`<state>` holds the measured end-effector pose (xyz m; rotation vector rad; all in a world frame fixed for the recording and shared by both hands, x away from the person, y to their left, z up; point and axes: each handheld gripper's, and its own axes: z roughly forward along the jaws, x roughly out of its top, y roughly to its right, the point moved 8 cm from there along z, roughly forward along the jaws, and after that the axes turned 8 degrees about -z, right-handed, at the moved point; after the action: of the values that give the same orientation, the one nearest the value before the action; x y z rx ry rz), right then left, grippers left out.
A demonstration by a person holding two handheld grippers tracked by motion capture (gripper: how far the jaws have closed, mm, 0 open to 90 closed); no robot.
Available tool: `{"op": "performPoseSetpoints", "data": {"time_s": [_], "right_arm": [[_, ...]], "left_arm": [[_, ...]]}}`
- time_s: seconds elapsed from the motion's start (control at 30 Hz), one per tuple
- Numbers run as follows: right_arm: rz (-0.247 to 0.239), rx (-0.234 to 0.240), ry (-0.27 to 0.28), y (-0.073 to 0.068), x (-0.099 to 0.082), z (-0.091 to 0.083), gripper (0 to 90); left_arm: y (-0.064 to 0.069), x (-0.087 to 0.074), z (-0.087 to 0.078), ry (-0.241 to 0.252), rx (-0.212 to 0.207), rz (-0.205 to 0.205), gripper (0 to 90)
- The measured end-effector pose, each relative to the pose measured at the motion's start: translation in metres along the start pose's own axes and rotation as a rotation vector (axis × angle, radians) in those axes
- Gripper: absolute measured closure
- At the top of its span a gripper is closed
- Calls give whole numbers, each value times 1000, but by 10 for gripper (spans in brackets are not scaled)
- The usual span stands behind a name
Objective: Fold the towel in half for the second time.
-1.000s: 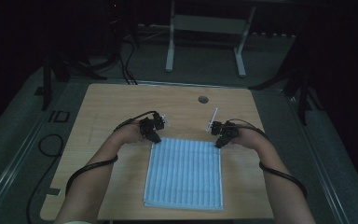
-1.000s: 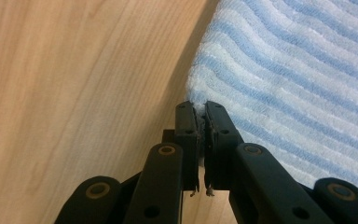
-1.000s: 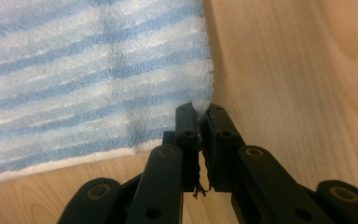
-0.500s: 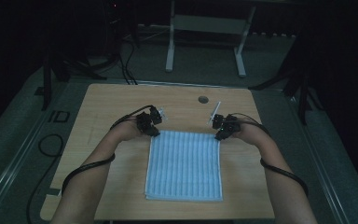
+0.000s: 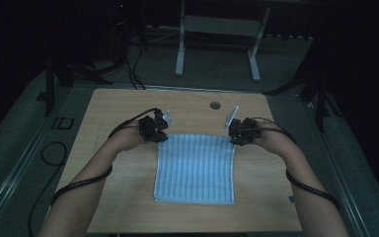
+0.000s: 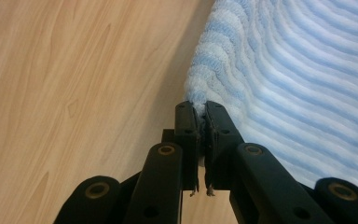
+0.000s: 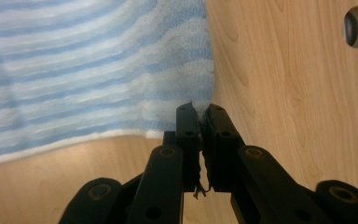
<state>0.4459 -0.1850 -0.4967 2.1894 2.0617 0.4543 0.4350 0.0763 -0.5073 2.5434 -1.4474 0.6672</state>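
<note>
A blue-and-white striped towel (image 5: pixel 196 168) lies spread on the wooden table (image 5: pixel 123 108), with its far edge lifted. My left gripper (image 5: pixel 161 137) is shut on the towel's far left corner; in the left gripper view the black jaws (image 6: pixel 199 112) pinch the fluffy corner of the towel (image 6: pixel 289 70). My right gripper (image 5: pixel 235 138) is shut on the far right corner; in the right gripper view its jaws (image 7: pixel 199 114) clamp the corner of the towel (image 7: pixel 98 65) above the tabletop. Both forearms reach in from the bottom of the high view.
A round cable hole (image 5: pixel 215 105) sits near the table's far edge, also seen as a hole (image 7: pixel 357 26) in the right gripper view. Cables trail from both grippers along the forearms. A white desk frame (image 5: pixel 217 44) stands on the floor beyond the table.
Both grippers have risen and moved away from me, each holding its corner. The towel's far edge has lifted and stretched toward the table's far side.
</note>
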Motion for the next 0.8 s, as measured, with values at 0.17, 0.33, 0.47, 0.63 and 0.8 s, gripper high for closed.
{"op": "performPoseSetpoints", "data": {"time_s": [0.17,0.33,0.47,0.63,0.8], "right_arm": [[-13,-10,16,-19,-4,-11,849],[-24,15,28,-51,-11,-17,850],[-43,7,21,-72,-13,-23,850],[-73,4,26,-95,-12,-31,849],[-84,28,36,-116,-14,-33,849]], "left_arm": [[20,-9,-10,1,-20,23,853],[48,-20,-20,7,-58,38,851],[61,-26,-27,19,-59,66,849],[75,-37,-31,14,-82,77,848],[92,-47,-32,5,-107,61,848]]}}
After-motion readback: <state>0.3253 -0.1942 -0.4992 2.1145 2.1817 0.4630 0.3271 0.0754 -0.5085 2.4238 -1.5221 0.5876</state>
